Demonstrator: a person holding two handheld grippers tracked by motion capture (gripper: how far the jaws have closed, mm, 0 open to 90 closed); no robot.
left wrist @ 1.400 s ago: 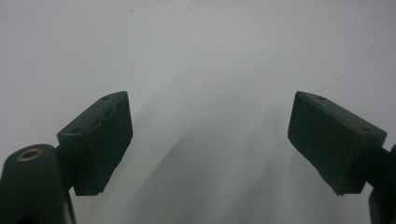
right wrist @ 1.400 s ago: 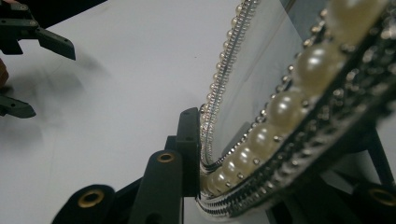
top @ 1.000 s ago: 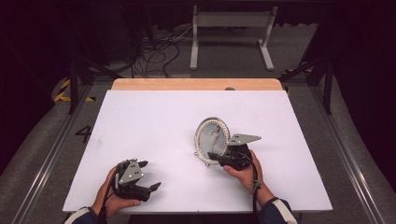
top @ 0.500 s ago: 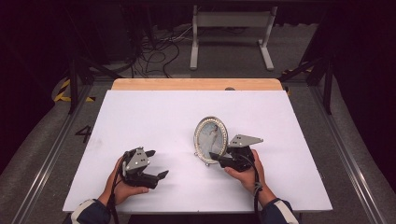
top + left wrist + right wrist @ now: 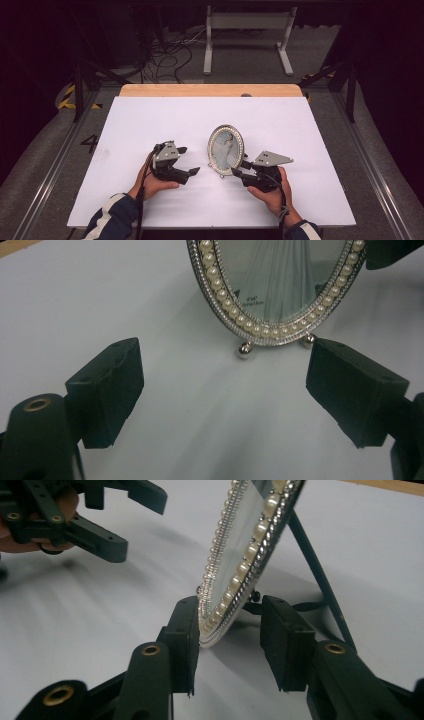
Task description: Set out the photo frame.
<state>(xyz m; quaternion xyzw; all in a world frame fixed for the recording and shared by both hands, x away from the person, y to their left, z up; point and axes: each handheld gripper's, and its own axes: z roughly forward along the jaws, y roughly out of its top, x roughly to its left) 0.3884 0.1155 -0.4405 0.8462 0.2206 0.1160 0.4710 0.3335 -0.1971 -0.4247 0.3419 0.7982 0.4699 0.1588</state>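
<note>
The right gripper (image 5: 227,637) has its two black jaws apart around the lower rim of the oval silver picture frame edged with pearl-like beads (image 5: 226,149); they have just been opening, and in the right gripper view the left pad sits at or just beside the beaded edge while the right pad stands clear of the frame's back, so nothing is clamped. The left gripper (image 5: 225,390) has its jaws spread wide with bare tabletop between them; the frame stands just beyond their tips, its two small ball feet (image 5: 245,350) resting on the surface. In the high view the frame stands upright between the two grippers, leaning back on a thin dark rear strut (image 5: 315,570), nearer the right gripper than the left, roughly mid-table and towards the near edge of the white table top (image 5: 150,120). Behind the glass a paper insert carries small print beside a dark triangle mark (image 5: 252,301), too small to read. On the floor by the table's left edge a large painted figure "4" (image 5: 90,144) is legible. A light wooden strip (image 5: 210,90) runs along the table's far edge.
</note>
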